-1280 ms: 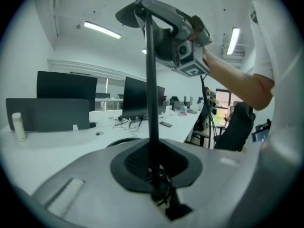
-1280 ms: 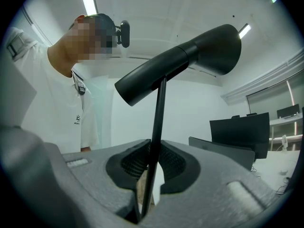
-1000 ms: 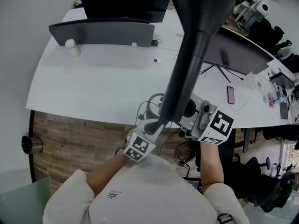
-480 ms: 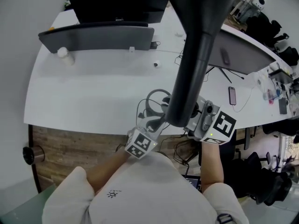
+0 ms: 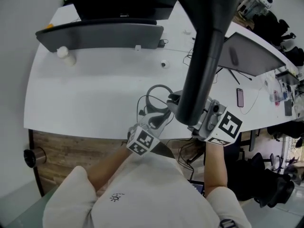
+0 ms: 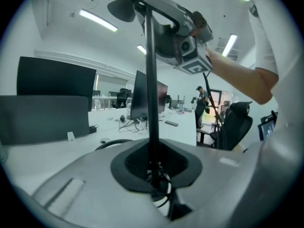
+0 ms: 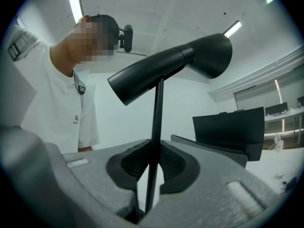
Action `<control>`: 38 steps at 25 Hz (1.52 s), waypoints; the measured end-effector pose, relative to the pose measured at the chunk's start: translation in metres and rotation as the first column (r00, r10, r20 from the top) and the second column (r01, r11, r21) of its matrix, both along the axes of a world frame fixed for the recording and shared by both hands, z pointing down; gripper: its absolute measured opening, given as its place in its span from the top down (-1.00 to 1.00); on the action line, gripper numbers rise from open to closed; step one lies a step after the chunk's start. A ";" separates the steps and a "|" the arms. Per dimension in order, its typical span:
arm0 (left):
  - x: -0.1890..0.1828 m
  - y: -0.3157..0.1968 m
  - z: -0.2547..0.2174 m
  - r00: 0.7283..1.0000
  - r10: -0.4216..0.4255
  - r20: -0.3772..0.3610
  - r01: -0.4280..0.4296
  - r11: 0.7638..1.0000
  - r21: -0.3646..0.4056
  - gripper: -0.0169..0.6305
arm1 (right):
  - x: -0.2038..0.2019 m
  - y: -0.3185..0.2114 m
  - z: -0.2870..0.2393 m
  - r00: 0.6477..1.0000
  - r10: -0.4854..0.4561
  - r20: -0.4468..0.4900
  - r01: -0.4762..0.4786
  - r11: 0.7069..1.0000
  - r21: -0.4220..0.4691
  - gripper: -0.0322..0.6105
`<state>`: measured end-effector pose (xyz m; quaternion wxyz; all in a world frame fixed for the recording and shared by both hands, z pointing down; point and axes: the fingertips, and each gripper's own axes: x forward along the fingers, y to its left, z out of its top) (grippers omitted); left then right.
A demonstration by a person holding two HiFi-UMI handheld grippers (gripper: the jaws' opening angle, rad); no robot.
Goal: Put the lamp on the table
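My left gripper (image 6: 153, 172) and right gripper (image 7: 148, 179) are each pinched almost closed on the thin black stem (image 6: 152, 103) of the black desk lamp with the cone-shaped head (image 5: 204, 56), holding it up between them. In the last second I have carried it forward, so the grippers, which hung short of the edge over the wood floor (image 5: 71, 146), now sit over the near rim of the white curved table (image 5: 85, 94). I judge it is ready to lower, though I cannot tell whether the dark ring (image 5: 159, 86), which I take for its base, touches the top.
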<state>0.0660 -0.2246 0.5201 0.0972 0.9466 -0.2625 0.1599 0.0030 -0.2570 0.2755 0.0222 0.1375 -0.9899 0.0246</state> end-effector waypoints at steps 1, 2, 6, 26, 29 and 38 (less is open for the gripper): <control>-0.003 -0.004 0.005 1.000 -0.007 0.000 0.007 1.000 -0.006 0.83 | -0.002 -0.005 0.002 1.000 0.006 0.001 -0.006 1.000 -0.002 0.77; -0.006 -0.010 0.007 1.000 -0.010 0.002 0.010 1.000 -0.006 0.83 | -0.003 -0.010 0.004 1.000 0.011 0.001 -0.011 1.000 -0.003 0.77; -0.014 -0.034 0.015 1.000 -0.013 0.015 0.013 1.000 0.003 0.83 | -0.005 -0.033 0.018 1.000 0.032 -0.001 -0.032 0.999 -0.010 0.77; -0.026 -0.140 0.098 0.994 -0.052 0.092 0.056 0.997 -0.044 0.84 | 0.008 -0.141 0.095 0.993 0.100 -0.056 -0.104 0.992 -0.070 0.78; -0.026 -0.149 0.110 0.995 -0.038 0.095 0.044 0.997 -0.064 0.84 | 0.010 -0.153 0.102 0.991 0.119 -0.053 -0.123 0.989 -0.082 0.78; -0.025 -0.173 0.115 0.994 0.037 0.101 -0.030 0.997 -0.068 0.84 | 0.018 -0.177 0.118 0.985 0.164 -0.058 -0.170 0.980 -0.101 0.78</control>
